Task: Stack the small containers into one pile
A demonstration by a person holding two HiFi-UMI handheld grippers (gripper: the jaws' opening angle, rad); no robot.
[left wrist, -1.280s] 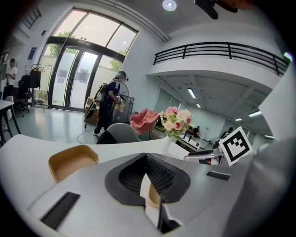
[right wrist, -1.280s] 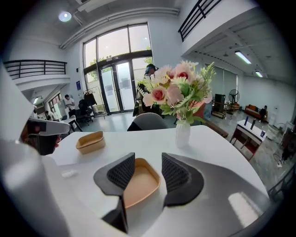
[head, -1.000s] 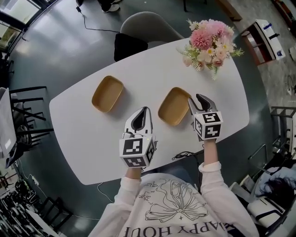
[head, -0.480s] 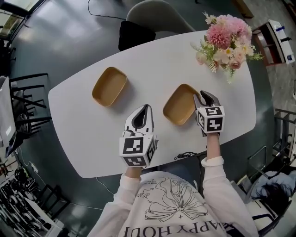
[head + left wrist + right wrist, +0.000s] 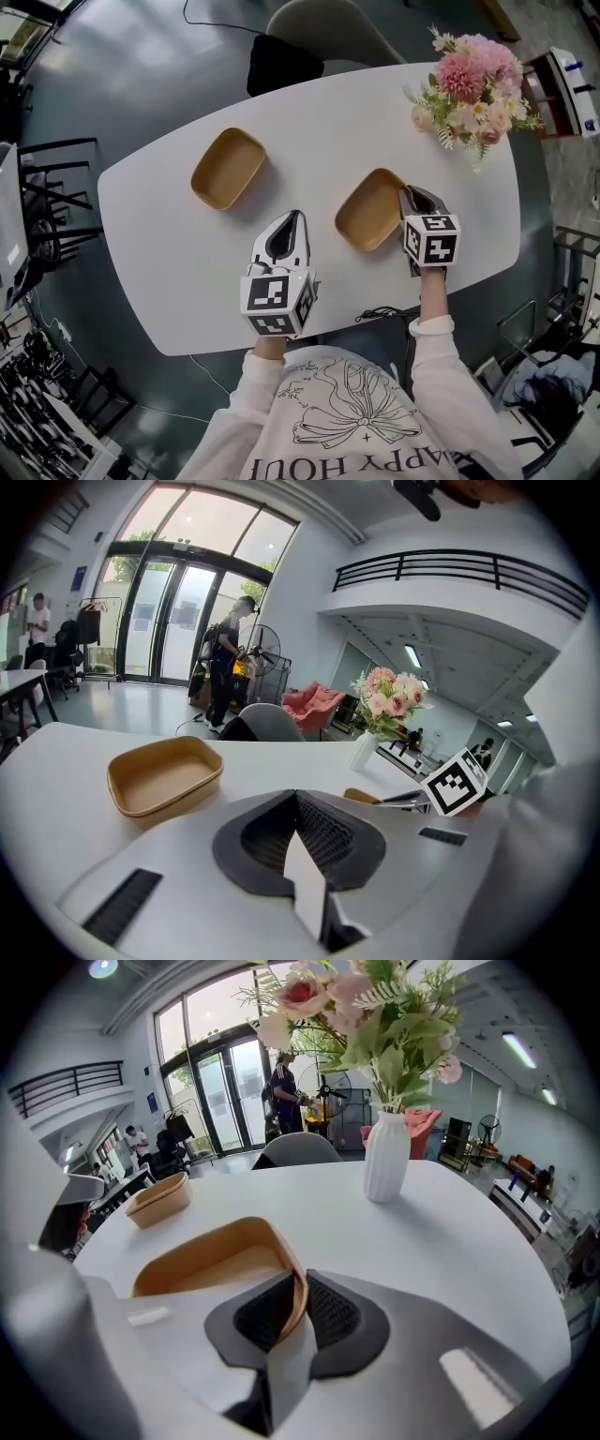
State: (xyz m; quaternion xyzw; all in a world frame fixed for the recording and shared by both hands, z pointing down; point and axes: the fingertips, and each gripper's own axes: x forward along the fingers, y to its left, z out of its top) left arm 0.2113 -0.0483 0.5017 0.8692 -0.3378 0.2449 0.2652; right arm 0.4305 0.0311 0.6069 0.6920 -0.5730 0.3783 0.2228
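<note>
Two tan, shallow containers sit apart on the white table (image 5: 169,281). The far container (image 5: 228,168) (image 5: 164,778) (image 5: 159,1199) lies at the left. The near container (image 5: 370,209) (image 5: 220,1260) lies in the middle. My right gripper (image 5: 406,196) (image 5: 300,1283) has just been closing and is shut on the near container's right rim, which stands between the black pads. My left gripper (image 5: 297,217) (image 5: 293,797) is shut and holds nothing, over bare table left of the near container.
A white vase of pink flowers (image 5: 473,80) (image 5: 386,1157) stands at the table's far right. A grey chair (image 5: 314,28) is pushed in at the far edge. A black cable (image 5: 375,314) hangs by the near edge.
The right gripper came down onto the near container's right rim and its jaws closed on it. The left gripper sank slightly and stays shut.
</note>
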